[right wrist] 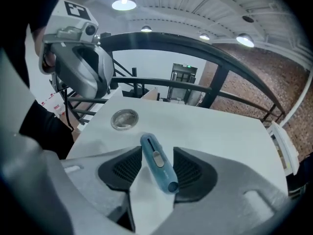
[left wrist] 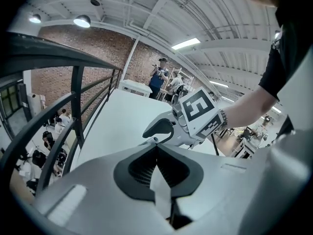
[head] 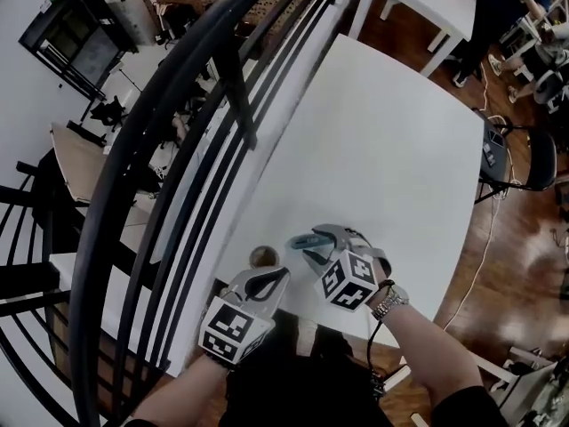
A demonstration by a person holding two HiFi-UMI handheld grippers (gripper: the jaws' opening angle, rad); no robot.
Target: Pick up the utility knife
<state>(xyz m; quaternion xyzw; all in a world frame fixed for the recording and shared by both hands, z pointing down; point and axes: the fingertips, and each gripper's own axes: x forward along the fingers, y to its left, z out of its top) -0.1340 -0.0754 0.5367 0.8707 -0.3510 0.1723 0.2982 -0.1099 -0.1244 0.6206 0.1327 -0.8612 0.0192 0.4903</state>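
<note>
My right gripper [right wrist: 156, 150] stands wide open around the slim blue plastic utility knife [right wrist: 160, 168], flat on the white table [right wrist: 220, 131]; I'd square to its body (it lies slantwise) before closing evenly.

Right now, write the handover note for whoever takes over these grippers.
Left gripper: jaws together, nothing in them, beside the right one.
Right gripper: open and tilted down, with one jaw on each side of the knife. The pads do not appear to press on it.
Knife: lies flat on the white table near the person's edge, with a round metal disc close by.
Done: the right gripper is lined up around the knife.
Left to do: close on the knife and lift it.
</note>
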